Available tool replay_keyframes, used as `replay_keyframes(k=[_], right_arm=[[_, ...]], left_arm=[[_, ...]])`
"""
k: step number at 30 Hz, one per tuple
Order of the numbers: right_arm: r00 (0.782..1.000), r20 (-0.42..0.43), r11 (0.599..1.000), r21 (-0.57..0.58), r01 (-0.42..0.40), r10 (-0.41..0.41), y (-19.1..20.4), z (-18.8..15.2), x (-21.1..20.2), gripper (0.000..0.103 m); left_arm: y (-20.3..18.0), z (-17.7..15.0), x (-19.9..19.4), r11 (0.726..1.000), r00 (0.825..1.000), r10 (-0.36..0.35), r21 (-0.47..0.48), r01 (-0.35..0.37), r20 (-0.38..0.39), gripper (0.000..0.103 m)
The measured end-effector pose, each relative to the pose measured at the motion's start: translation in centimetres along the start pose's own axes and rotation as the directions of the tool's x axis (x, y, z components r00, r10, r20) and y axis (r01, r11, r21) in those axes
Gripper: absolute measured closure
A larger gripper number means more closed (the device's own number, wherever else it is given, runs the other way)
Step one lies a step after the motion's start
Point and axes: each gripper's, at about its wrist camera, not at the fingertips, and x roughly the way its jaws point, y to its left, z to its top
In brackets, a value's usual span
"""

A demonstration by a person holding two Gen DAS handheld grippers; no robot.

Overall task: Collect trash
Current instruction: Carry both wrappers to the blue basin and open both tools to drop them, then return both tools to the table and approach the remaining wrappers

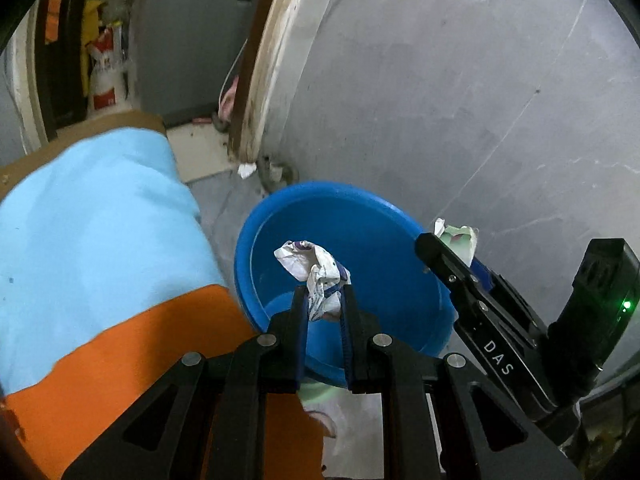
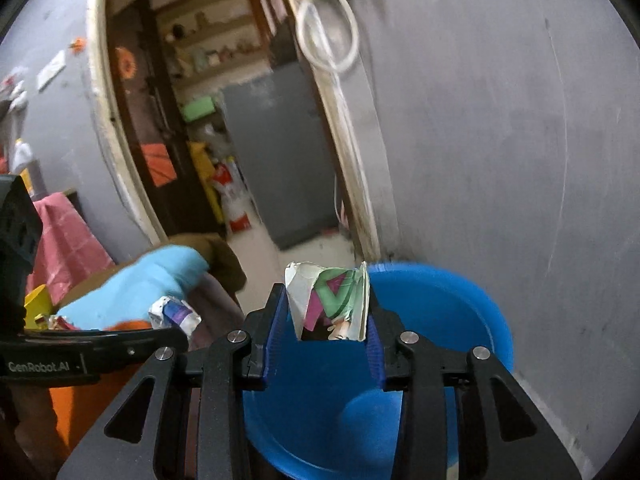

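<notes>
Nearest the left wrist camera, the left gripper [image 1: 325, 300] was clamped narrowly on a crumpled white wrapper [image 1: 314, 276] with purple print, its blue-padded fingers [image 1: 303, 320] pressing the wad from both sides. The wrapper hung directly over the open mouth of the blue tub [image 1: 360, 216], above the inside rather than touching it. Seen from the right wrist camera, the same wrapper [image 2: 175, 316] showed at the tip of the left gripper [image 2: 176, 330], to the left of the tub.

The right gripper [image 2: 328, 320] was set somewhat wider, gripping a folded piece of paper packaging [image 2: 332, 300], off-white outside with green and magenta shapes printed inside. The packaging was held above the near edge of the blue tub [image 2: 472, 300]. From the left wrist camera, the right gripper [image 1: 448, 248] came in from the right side, with the packaging [image 1: 460, 236] poking out at its tip over the tub's right rim.

To the left of the tub lay a cloth in light blue and orange [image 1: 100, 240], draped over something beneath it. The tub stood on the floor close to a grey wall [image 1: 460, 100]. Beyond it, by the foot of a worn door frame [image 1: 256, 80], a small white scrap [image 1: 247, 169] lay on the floor. Through the doorway a grey cabinet [image 2: 276, 152] and cluttered shelves [image 2: 212, 52] were visible, blurred.
</notes>
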Motion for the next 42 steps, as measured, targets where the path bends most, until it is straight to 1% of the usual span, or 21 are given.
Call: replay_keyframes(k=[6,8,12,15,16,18,19,20,21,22,24,25,26,28,29,30,33,35,36,39,42], right_arm=[[0.998,-0.069,0.999,0.049,0.010,-0.006,-1.6,-0.8,0.6,0.062],[0.997,-0.074,0.998,0.063,0.018,-0.014,-1.9,-0.8,0.5,0.061],[0.998,-0.058,0.996,0.088,0.018,-0.013,-2.5,-0.3,0.2,0.053],[0.999,-0.031,0.996,0.091,0.020,-0.018,-2.7,0.3,0.0,0.051],[1.000,-0.010,0.996,0.084,0.026,-0.026,-2.5,0.5,-0.4,0.050],[0.999,0.034,0.997,0.063,0.033,-0.035,-1.8,1.0,-1.2,0.046],[0.997,0.063,0.998,0.053,0.034,-0.038,-1.3,1.3,-1.9,0.043],[0.995,0.090,0.999,0.044,0.027,-0.030,-0.8,1.4,-2.4,0.037],[0.992,0.121,0.999,0.031,0.013,-0.017,-0.2,1.6,-3.2,0.031],[0.990,0.143,1.000,0.020,0.006,-0.008,0.4,1.8,-3.6,0.029],[0.982,0.189,1.000,-0.014,-0.019,0.021,2.1,2.1,-4.7,0.026],[0.978,0.207,0.999,-0.030,-0.033,0.039,2.9,2.1,-5.1,0.024],[0.971,0.231,0.997,-0.053,-0.053,0.064,4.0,2.2,-5.7,0.018],[0.958,0.269,0.993,-0.089,-0.082,0.103,5.9,2.3,-6.6,0.012],[0.948,0.289,0.988,-0.111,-0.103,0.132,7.1,2.2,-7.2,0.006],[0.940,0.302,0.984,-0.131,-0.122,0.157,8.2,2.2,-7.4,0.000],[0.912,0.335,0.964,-0.195,-0.178,0.237,11.3,1.8,-8.5,0.000],[0.891,0.350,0.947,-0.241,-0.213,0.290,13.4,1.6,-9.1,0.000],[0.882,0.355,0.939,-0.260,-0.227,0.311,14.6,1.3,-9.3,0.000],[0.852,0.362,0.912,-0.303,-0.277,0.379,17.2,0.7,-9.7,0.000],[0.827,0.356,0.883,-0.349,-0.314,0.435,20.1,-0.1,-9.9,0.000]], left_arm=[[-1.6,0.1,0.9,1.000,1.000,0.009,0.004,-0.009,-0.018,0.082],[-1.6,0.1,0.9,1.000,1.000,0.006,0.006,-0.006,-0.009,0.073],[-1.6,-0.7,-0.6,1.000,1.000,-0.003,-0.004,0.003,0.021,0.066],[-1.4,-1.2,-2.7,1.000,0.997,-0.005,-0.030,0.007,0.075,0.066],[-1.2,-1.4,-3.8,0.999,0.993,0.006,-0.032,-0.002,0.117,0.065],[-1.1,-2.1,-5.9,0.999,0.980,0.040,-0.041,-0.032,0.196,0.058],[-0.9,-2.5,-6.9,0.998,0.971,0.058,-0.049,-0.048,0.233,0.050],[-0.7,-2.8,-7.8,0.996,0.960,0.078,-0.058,-0.065,0.270,0.045],[-0.4,-3.2,-8.9,0.994,0.945,0.103,-0.069,-0.086,0.311,0.043],[0.0,-3.8,-10.3,0.990,0.924,0.135,-0.084,-0.112,0.358,0.040],[0.6,-4.7,-12.3,0.983,0.893,0.180,-0.109,-0.147,0.412,0.032],[1.2,-5.4,-13.6,0.977,0.869,0.211,-0.129,-0.171,0.448,0.024],[1.3,-5.9,-14.6,0.972,0.852,0.232,-0.141,-0.187,0.469,0.016],[2.4,-7.3,-16.9,0.955,0.798,0.294,-0.180,-0.234,0.525,0.009],[2.7,-7.8,-17.8,0.950,0.781,0.313,-0.193,-0.247,0.540,0.006],[3.3,-8.6,-18.8,0.941,0.758,0.338,-0.210,-0.265,0.558,0.005],[4.8,-10.9,-21.8,0.910,0.688,0.415,-0.266,-0.318,0.596,0.002],[6.2,-12.6,-23.4,0.880,0.638,0.474,-0.313,-0.357,0.607,0.002],[6.5,-13.5,-24.2,0.871,0.624,0.491,-0.327,-0.367,0.607,0.002],[8.2,-16.4,-26.4,0.831,0.567,0.556,-0.384,-0.403,0.607,0.002],[9.8,-19.2,-28.3,0.795,0.521,0.605,-0.417,-0.440,0.602,0.002]])
